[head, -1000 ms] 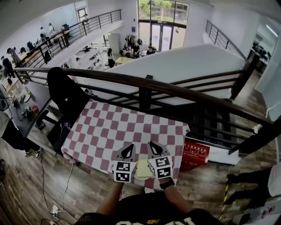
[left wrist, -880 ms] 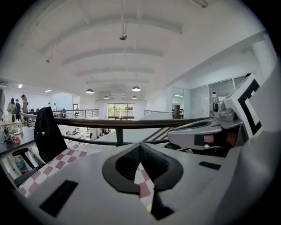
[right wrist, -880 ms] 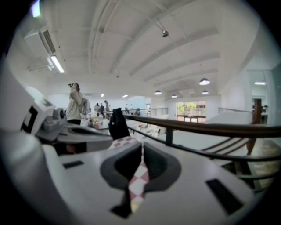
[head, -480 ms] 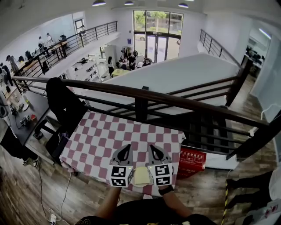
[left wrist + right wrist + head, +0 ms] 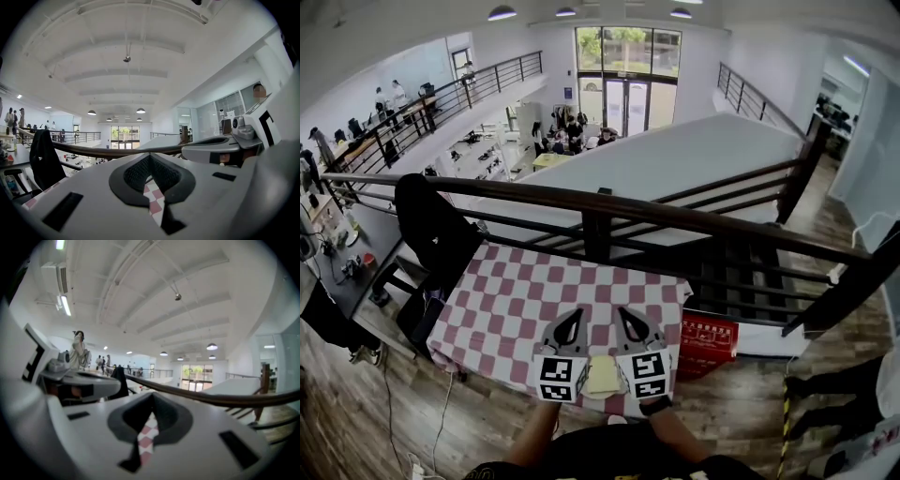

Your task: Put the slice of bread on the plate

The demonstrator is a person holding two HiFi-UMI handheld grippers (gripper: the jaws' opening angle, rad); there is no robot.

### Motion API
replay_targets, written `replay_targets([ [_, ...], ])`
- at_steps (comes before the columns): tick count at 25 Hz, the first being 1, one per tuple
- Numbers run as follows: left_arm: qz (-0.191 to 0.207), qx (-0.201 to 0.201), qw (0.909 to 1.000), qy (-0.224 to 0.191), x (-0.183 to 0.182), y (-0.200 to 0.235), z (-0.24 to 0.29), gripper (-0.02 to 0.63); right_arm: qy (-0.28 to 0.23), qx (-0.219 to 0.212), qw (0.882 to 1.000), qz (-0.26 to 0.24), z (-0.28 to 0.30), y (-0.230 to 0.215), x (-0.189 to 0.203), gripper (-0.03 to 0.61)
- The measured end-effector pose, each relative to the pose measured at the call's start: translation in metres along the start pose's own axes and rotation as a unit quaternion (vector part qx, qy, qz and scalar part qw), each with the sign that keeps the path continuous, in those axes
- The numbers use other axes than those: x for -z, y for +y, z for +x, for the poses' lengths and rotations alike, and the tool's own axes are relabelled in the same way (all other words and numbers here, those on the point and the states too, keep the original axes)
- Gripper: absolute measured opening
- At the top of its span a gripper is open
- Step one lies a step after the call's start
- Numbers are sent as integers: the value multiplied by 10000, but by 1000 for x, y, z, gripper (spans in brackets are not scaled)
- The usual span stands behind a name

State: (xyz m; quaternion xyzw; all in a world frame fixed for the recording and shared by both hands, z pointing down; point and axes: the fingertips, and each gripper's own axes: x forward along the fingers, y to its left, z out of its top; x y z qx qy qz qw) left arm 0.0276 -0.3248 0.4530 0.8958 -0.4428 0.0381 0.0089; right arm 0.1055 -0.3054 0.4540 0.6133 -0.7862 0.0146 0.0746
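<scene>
Over the tablecloth [image 5: 516, 291], both claws [image 5: 575, 315] [image 5: 623, 312] seem closed.

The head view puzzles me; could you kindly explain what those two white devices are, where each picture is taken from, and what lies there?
They are hand-held two-jaw grippers: the person holds the left gripper and the right gripper. The head view looks down from a camera on the person's head; each gripper view looks along that gripper's own jaws. Below is a table with a checked cloth. A pale flat thing shows between the grippers; what it is I cannot tell. Both grippers are shut and empty.
</scene>
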Motion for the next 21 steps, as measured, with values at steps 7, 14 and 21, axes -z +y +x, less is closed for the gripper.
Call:
replay_targets([
  [7, 11, 9, 10000, -64, -3, -2, -4, 17, -25, 78, 9999, 64, -6, -4, 1, 15],
  [14, 21, 18, 10000, -13, 1, -5, -5, 17, 2, 83, 9999, 124, -7, -4, 6, 15],
  [21, -9, 3, 10000, 20, 7, -2, -6, 17, 36, 118, 9998, 167, -8, -3, 10, 15],
])
